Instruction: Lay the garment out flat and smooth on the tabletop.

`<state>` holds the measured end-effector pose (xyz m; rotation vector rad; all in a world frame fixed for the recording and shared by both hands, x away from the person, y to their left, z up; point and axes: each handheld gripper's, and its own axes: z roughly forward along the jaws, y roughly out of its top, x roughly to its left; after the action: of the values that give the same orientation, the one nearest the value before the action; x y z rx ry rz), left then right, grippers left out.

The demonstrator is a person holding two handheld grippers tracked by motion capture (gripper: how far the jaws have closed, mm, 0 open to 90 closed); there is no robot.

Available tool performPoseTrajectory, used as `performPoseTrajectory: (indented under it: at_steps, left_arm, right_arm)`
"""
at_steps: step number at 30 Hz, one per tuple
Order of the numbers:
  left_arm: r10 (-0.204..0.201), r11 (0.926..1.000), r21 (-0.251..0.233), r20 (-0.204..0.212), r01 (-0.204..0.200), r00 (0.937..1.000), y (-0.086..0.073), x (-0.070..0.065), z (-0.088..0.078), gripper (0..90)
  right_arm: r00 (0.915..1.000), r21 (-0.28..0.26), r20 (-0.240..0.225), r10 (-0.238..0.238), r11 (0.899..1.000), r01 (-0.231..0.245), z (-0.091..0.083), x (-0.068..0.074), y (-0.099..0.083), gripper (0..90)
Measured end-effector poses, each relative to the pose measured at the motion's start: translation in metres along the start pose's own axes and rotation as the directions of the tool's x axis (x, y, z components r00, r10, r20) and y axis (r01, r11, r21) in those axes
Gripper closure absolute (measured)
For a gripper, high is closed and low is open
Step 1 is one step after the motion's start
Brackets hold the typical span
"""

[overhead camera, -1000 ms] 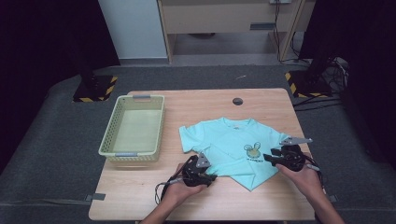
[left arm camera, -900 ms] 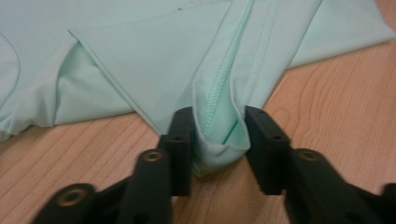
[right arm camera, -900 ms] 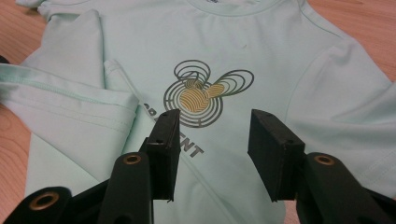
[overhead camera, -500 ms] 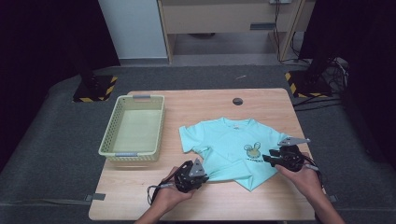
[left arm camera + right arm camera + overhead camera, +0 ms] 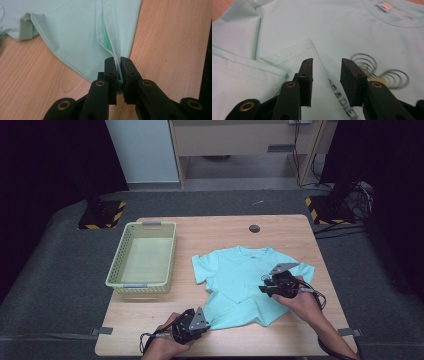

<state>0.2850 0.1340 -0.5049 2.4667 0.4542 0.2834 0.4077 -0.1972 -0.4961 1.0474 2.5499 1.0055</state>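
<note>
At the near edge of the wooden surface (image 5: 150,330), the left tongs (image 5: 202,324) are pinching the near left corner of the hem of a mint green T-shirt (image 5: 235,285); in the left gripper view the tongs (image 5: 118,71) are pressing together on the doubled fabric of the T-shirt (image 5: 75,37), with the hem seam running up from between the pads and bare wood lying to either side. A little farther in and to the right, the right tongs (image 5: 264,287) are hovering over the lower right part of the shirt, the person's right hand (image 5: 300,302) coming in from the bottom right. In the right gripper view those tongs (image 5: 326,75) are standing partly spread, having just been closing, with a folded-over flap of the T-shirt (image 5: 287,22) lying between the jaws; whether the pads are pressing on it cannot be told. Printed lettering and a coiled drawing are showing on the cloth just past them. The shirt is lying flat, front up, on the middle right of the surface, its collar pointing away from the person. To the left, well apart from it, a pale yellow basket (image 5: 115,275) is sitting. Farthest off, a small dark round disc (image 5: 254,228) is sitting near the far edge.
</note>
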Motion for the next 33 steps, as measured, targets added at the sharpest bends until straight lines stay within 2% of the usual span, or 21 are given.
performPoseTrajectory:
  at_steps: [6, 9, 10, 14, 19, 26, 28, 33]
  left_arm:
    - [-0.027, 0.9996, 0.000, -0.008, 0.027, 0.9996, -0.002, 0.001, 0.000, 82.4]
    - [-0.037, 0.9993, 0.000, -0.010, 0.037, 0.9993, -0.002, 0.001, 0.001, 81.9]
    - [-0.039, 0.9992, 0.001, -0.012, 0.039, 0.9992, -0.002, 0.002, 0.002, 81.9]
    - [-0.046, 0.9989, 0.002, -0.006, 0.046, 0.9989, 0.000, 0.003, 0.006, 81.7]
    - [-0.042, 0.9991, 0.005, -0.001, 0.042, 0.9991, 0.003, 0.003, 0.010, 81.8]
    - [-0.048, 0.9988, -0.001, 0.011, 0.048, 0.9988, 0.004, 0.003, 0.012, 82.4]
    - [-0.050, 0.9988, -0.002, 0.013, 0.050, 0.9987, 0.004, 0.003, 0.012, 82.4]
    - [-0.059, 0.9983, -0.006, 0.018, 0.059, 0.9981, 0.004, 0.004, 0.012, 82.3]
  right_arm:
    - [0.9989, 0.021, -0.020, -0.043, 0.999, 0.044, 0.030, 0.014, 0.012, 55.7]
    - [0.9984, 0.045, -0.012, -0.056, 0.997, 0.056, 0.042, 0.017, 0.013, 55.7]
    - [0.9979, 0.025, -0.011, -0.063, 0.998, 0.063, 0.044, 0.018, 0.012, 55.9]
    - [0.9975, 0.022, -0.007, -0.070, 0.997, 0.070, 0.046, 0.013, 0.015, 56.7]
    - [0.9983, 0.009, 0.007, -0.058, 0.998, 0.057, 0.052, 0.002, 0.021, 56.7]
    - [0.9981, 0.039, 0.013, -0.060, 0.997, 0.059, 0.062, -0.006, 0.036, 56.3]
    - [0.9978, 0.043, 0.008, -0.065, 0.997, 0.065, 0.064, -0.007, 0.041, 57.0]
    - [0.9993, 0.033, -0.017, -0.033, 0.999, 0.033, 0.069, -0.007, 0.044, 59.8]
